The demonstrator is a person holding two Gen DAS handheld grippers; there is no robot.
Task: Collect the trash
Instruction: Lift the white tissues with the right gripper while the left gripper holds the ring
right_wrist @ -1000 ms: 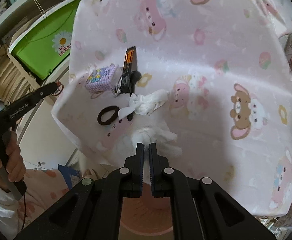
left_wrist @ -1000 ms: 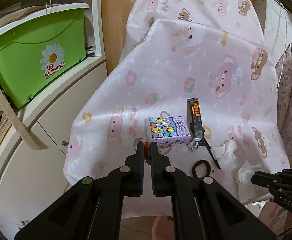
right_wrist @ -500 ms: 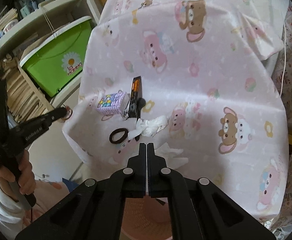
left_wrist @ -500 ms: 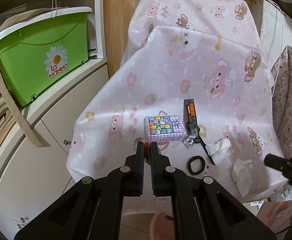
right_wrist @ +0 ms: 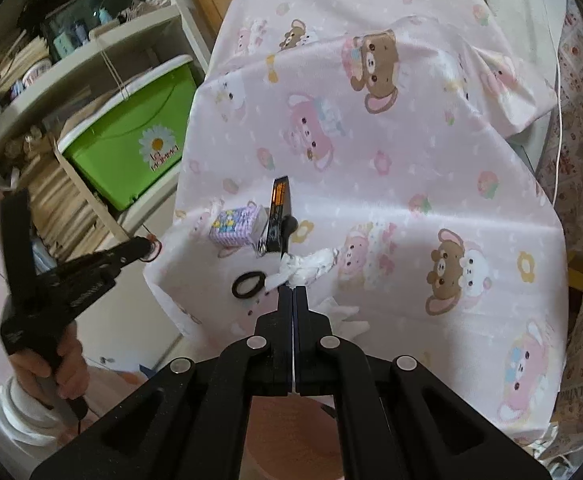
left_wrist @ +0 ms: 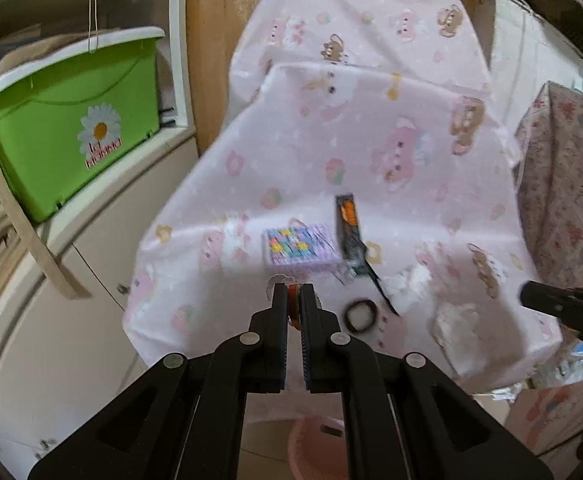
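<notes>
My left gripper (left_wrist: 293, 294) is shut on a small round red-and-white wrapper (left_wrist: 292, 300), held off the table's near-left corner; it also shows in the right wrist view (right_wrist: 147, 246). My right gripper (right_wrist: 292, 290) is shut and empty, above the table's front edge. Two crumpled white tissues lie on the pink cartoon cloth: one (right_wrist: 311, 266) just past my right fingertips, one (right_wrist: 341, 314) beside them; both show in the left wrist view (left_wrist: 409, 280) (left_wrist: 449, 322). A pink bin (left_wrist: 317, 446) stands on the floor below the front edge.
On the cloth lie a purple patterned box (left_wrist: 299, 250), a black-and-orange packet (left_wrist: 347, 220), a black comb (left_wrist: 375, 280) and a black hair tie (left_wrist: 360, 315). A green storage bin (left_wrist: 71, 136) sits on a white cabinet at left. Floral fabric (left_wrist: 571, 200) hangs at right.
Both grippers have pulled back and up from the table. My right gripper closed fully with nothing in it; the near tissue stayed on the cloth. The left still holds the wrapper.
</notes>
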